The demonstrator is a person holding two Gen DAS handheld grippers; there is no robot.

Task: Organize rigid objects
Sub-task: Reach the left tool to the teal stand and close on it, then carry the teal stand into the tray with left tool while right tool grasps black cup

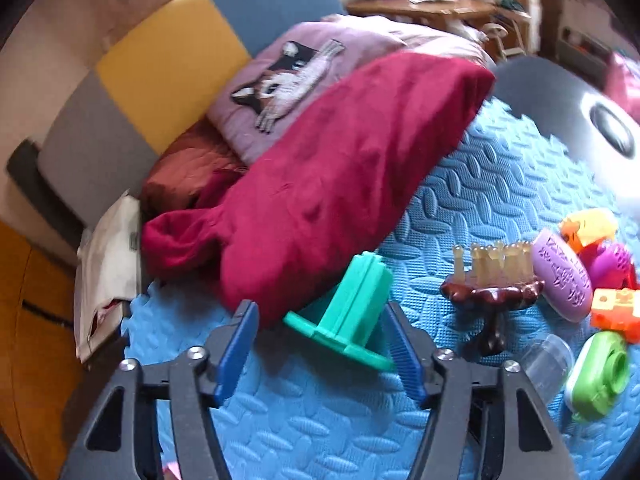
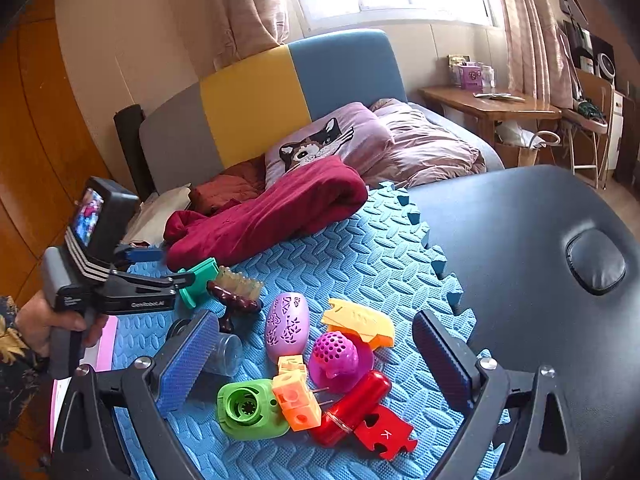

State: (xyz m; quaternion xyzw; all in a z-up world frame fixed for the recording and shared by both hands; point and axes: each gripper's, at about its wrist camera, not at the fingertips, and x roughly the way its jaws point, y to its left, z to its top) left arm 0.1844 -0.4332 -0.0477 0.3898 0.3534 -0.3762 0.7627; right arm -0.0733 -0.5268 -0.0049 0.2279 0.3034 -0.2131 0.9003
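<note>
A teal plastic spool (image 1: 348, 308) lies on the blue foam mat (image 1: 304, 412), between the open fingers of my left gripper (image 1: 324, 336); I cannot tell if a pad touches it. To its right stand a dark wooden brush (image 1: 492, 288), a purple oval case (image 1: 564, 276) and a green holder (image 1: 600, 376). In the right wrist view my right gripper (image 2: 320, 352) is open above a cluster: the purple case (image 2: 286, 326), a magenta perforated toy (image 2: 336, 356), orange cubes (image 2: 296, 398), the green holder (image 2: 248, 410), a red cylinder (image 2: 352, 404). The left gripper (image 2: 160, 268) and the teal spool (image 2: 200, 280) show at left.
A crimson blanket (image 1: 340, 184) lies on the mat's far side, touching the spool's area. A cat pillow (image 2: 320, 148) and the sofa back (image 2: 256, 108) are behind. A black padded table (image 2: 540, 240) borders the mat on the right. A clear cup (image 2: 226, 354) lies by my right gripper's left finger.
</note>
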